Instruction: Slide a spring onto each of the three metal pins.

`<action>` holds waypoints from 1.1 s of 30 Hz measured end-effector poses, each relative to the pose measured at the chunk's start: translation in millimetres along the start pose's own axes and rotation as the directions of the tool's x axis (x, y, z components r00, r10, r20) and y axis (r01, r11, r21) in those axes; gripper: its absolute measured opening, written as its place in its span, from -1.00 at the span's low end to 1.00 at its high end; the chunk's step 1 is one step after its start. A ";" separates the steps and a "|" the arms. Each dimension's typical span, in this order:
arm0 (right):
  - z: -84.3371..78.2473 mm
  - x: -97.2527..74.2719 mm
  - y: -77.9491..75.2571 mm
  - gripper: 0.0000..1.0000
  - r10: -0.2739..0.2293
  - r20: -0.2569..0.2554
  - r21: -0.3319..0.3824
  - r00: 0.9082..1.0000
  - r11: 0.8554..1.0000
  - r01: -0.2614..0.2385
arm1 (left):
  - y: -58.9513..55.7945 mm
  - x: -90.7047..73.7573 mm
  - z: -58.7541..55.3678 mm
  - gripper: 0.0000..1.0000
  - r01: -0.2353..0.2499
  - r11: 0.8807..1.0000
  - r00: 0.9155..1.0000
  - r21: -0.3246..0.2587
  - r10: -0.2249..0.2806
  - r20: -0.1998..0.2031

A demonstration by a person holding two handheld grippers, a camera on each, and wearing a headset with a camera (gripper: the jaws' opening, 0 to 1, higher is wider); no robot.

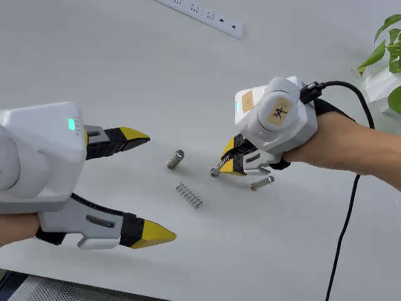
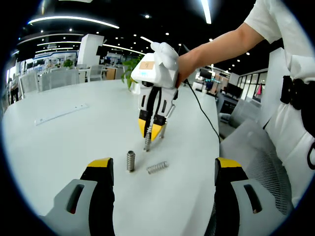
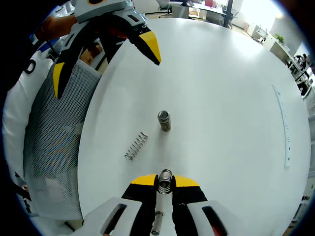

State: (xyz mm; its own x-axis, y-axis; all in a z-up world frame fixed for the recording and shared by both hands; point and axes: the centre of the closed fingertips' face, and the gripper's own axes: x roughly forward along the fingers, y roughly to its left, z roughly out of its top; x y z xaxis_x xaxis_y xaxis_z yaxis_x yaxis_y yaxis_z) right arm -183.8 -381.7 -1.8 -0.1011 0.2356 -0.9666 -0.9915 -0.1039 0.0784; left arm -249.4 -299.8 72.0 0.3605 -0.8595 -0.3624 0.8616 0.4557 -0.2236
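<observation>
My right gripper point(image 1: 229, 162) is shut on a metal pin point(image 3: 158, 216) with a spring point(image 3: 165, 181) coiled around its front end, which touches the white table point(image 1: 125, 69). A second pin wearing a spring point(image 1: 175, 158) stands a little to the left of it point(image 3: 164, 120) point(image 2: 130, 161). A loose spring point(image 1: 188, 195) lies flat in front of that pin point(image 3: 136, 146) point(image 2: 157, 167). Another pin point(image 1: 262, 182) lies just below the right gripper. My left gripper point(image 1: 147, 185) hovers wide open at the left, with nothing between its jaws point(image 2: 165, 169).
A white power strip point(image 1: 207, 14) lies at the table's far edge. A green plant point(image 1: 385, 50) stands at the right edge. The right gripper's black cable point(image 1: 344, 238) runs down the table's right side. A mesh chair point(image 3: 54, 147) stands beside the table.
</observation>
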 end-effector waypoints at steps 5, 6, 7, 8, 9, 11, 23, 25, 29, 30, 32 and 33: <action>-0.6 3.8 0.4 -0.84 -0.004 -0.003 -0.004 1.000 1.000 0.004 | -0.1 0.3 0.6 0.67 0.001 1.000 1.000 -0.002 -0.001 0.001; -0.8 4.4 0.5 -0.84 -0.004 -0.003 -0.004 1.000 1.000 0.004 | -0.1 0.4 0.7 0.67 0.001 1.000 1.000 -0.002 -0.001 0.001; -1.5 5.7 0.2 -0.84 -0.005 -0.005 -0.006 1.000 1.000 0.005 | 0.0 0.6 0.7 0.67 0.002 1.000 1.000 -0.003 -0.002 0.000; -2.0 6.5 0.1 -0.84 -0.005 -0.006 -0.006 1.000 1.000 0.005 | 0.0 0.7 0.7 0.66 0.002 1.000 1.000 -0.003 -0.002 0.000; -2.3 7.1 0.0 -0.84 -0.005 -0.006 -0.005 1.000 1.000 0.005 | 0.1 0.9 0.7 0.66 0.002 1.000 1.000 -0.003 -0.002 0.000; -2.9 8.7 -0.2 -0.84 -0.006 -0.005 -0.002 1.000 1.000 0.006 | 0.0 1.2 1.0 0.66 0.003 1.000 1.000 -0.003 -0.003 0.000; -5.6 14.9 -1.5 -0.84 -0.006 -0.001 0.011 1.000 1.000 0.006 | -0.1 2.0 0.9 0.65 0.003 1.000 1.000 -0.004 -0.003 -0.006; -5.8 15.9 -1.6 -0.83 -0.004 0.001 0.015 1.000 1.000 0.004 | -0.3 1.9 1.1 0.65 0.003 1.000 1.000 -0.004 -0.003 -0.006; -5.8 15.4 -1.9 -0.81 -0.007 0.005 0.019 1.000 1.000 0.007 | -0.6 1.8 1.0 0.65 0.002 1.000 1.000 -0.003 -0.002 -0.008; -5.6 15.1 -2.2 -0.81 -0.009 0.008 0.020 1.000 1.000 0.009 | -0.8 1.8 1.3 0.65 0.002 1.000 1.000 -0.003 -0.002 -0.007; -5.1 14.5 -2.2 -0.80 -0.009 0.012 0.023 1.000 1.000 0.009 | -0.8 1.9 1.4 0.65 0.001 1.000 1.000 -0.004 -0.001 -0.008; -4.9 14.3 -2.3 -0.79 -0.009 0.014 0.026 1.000 1.000 0.009 | -0.9 2.0 1.4 0.65 0.001 1.000 1.000 -0.002 -0.001 -0.009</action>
State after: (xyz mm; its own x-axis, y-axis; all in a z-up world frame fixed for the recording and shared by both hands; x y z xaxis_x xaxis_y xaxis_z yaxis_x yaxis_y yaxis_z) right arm -182.6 -382.8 -16.9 -0.0932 0.2505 -0.9636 -0.9941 -0.0766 0.0762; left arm -248.9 -302.3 72.8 0.3565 -0.8577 -0.3706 0.8610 0.4556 -0.2261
